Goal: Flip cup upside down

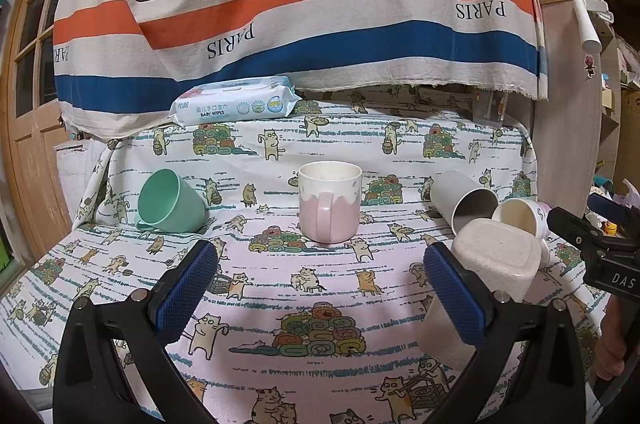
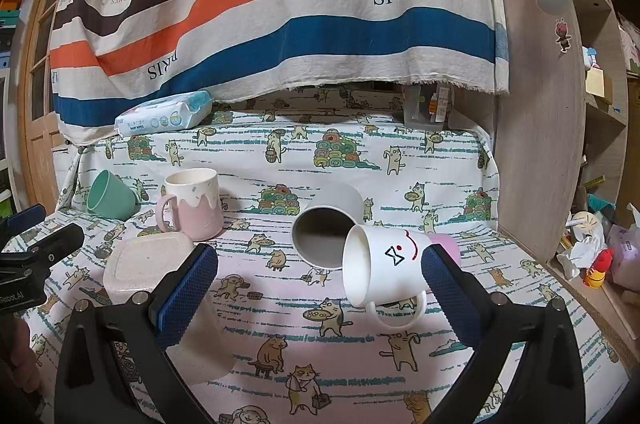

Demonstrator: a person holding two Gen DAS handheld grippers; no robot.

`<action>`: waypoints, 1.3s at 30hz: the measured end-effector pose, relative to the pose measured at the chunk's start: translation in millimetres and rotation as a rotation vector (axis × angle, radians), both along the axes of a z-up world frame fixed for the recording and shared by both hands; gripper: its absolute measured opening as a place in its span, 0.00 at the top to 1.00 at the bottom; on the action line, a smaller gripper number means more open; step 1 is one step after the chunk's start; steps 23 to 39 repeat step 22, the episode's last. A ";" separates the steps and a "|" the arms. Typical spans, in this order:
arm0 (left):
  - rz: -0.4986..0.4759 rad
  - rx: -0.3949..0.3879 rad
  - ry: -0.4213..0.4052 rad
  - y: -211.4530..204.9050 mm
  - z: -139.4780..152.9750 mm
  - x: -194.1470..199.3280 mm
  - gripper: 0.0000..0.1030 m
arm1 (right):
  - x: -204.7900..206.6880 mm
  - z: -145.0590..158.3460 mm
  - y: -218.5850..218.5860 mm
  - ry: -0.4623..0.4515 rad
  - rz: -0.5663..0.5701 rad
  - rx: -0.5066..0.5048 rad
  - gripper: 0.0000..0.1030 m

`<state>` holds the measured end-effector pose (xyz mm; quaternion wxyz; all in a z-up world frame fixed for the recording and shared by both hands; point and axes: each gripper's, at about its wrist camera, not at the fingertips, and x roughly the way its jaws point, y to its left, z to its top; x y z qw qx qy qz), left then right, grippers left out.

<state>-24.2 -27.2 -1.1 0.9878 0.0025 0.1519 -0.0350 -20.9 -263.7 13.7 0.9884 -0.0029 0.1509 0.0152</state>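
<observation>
A pink and white mug (image 1: 329,201) stands upright on the cat-print cloth, handle toward me, straight ahead of my open left gripper (image 1: 320,288); it also shows in the right wrist view (image 2: 196,204). A white mug with a drawn face (image 2: 384,266) lies on its side, mouth to the left, handle down. My right gripper (image 2: 320,288) is open with its right finger next to that mug's base. A grey cup (image 2: 326,226) lies on its side behind it. A green cup (image 1: 172,202) lies tilted at the left. A speckled beige cup (image 1: 494,260) stands upside down.
A pack of baby wipes (image 1: 236,104) lies at the back of the table under a hanging striped cloth (image 1: 300,4). A wooden cabinet side (image 2: 536,144) stands on the right with shelves and clutter beyond. A wooden door (image 1: 28,104) is at the left.
</observation>
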 end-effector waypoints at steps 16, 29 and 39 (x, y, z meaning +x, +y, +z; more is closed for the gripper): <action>-0.007 -0.001 0.002 -0.1 -2.1 0.7 0.00 | -0.2 -0.2 1.8 0.001 0.001 -0.001 0.00; -0.011 -0.001 0.005 -0.7 -2.1 0.6 0.00 | -0.3 -0.2 2.3 0.002 0.001 -0.001 0.00; -0.011 -0.001 0.005 -0.7 -2.1 0.6 0.00 | -0.3 -0.2 2.3 0.002 0.001 -0.001 0.00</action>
